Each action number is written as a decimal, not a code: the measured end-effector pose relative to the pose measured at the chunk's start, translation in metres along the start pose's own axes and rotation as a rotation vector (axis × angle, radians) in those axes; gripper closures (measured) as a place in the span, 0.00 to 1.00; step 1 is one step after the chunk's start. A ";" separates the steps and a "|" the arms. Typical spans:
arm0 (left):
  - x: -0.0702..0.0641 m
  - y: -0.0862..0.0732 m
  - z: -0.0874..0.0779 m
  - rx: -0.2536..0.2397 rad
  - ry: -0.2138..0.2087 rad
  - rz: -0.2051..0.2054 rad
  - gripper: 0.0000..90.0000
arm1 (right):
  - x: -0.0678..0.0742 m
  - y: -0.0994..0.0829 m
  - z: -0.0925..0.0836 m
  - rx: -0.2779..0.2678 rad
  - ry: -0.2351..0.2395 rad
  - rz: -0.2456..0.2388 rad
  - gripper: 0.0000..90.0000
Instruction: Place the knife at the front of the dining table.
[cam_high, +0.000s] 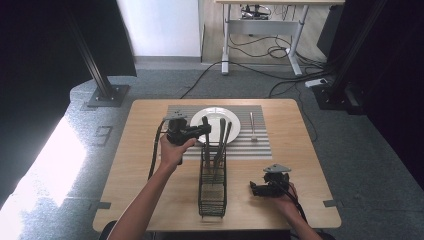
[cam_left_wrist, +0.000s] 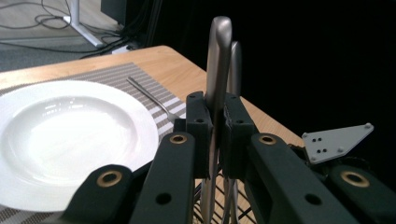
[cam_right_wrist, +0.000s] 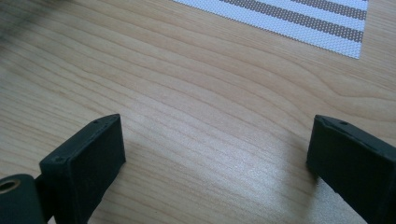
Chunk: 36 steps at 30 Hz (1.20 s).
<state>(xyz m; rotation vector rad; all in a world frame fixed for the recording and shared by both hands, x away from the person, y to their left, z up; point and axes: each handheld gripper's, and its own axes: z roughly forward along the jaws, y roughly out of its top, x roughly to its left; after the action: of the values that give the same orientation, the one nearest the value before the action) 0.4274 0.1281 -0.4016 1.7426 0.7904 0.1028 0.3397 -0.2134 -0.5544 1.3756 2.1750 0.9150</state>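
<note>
Pale wooden tabletop (cam_high: 150, 165) fills mid-frame. At centre, the left gripper (cam_left_wrist: 214, 122) has its jaws clamped on a silver utensil handle (cam_left_wrist: 218, 60) standing in the black wire caddy (cam_high: 212, 187); lifting askew could snag its neighbours or tip the caddy. At lower right, the right gripper (cam_right_wrist: 215, 158) rests wide open, holding nothing.

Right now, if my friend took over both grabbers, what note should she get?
Left gripper: shut on a silver metal utensil handle standing in the black wire caddy.
Right gripper: open, empty, low over the bare wooden table.
Round white plate sits on the striped grey placemat; a silver fork already lies right of the plate.
Likely left: lift the held utensil out and lay it by the plate, then the others in the caddy.
</note>
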 end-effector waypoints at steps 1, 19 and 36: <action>-0.001 0.001 -0.001 -0.004 0.000 0.001 0.93 | 0.000 0.000 0.000 0.000 0.000 0.000 0.05; -0.018 0.036 -0.041 -0.131 0.007 0.043 0.93 | 0.000 0.000 0.000 -0.001 -0.002 0.001 0.05; -0.019 0.053 -0.075 -0.200 0.034 0.054 0.93 | 0.000 0.000 0.000 -0.002 -0.001 0.001 0.05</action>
<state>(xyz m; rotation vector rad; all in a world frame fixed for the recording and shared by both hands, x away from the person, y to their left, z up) 0.4023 0.1736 -0.3238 1.5763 0.7322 0.2411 0.3394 -0.2133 -0.5545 1.3762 2.1726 0.9159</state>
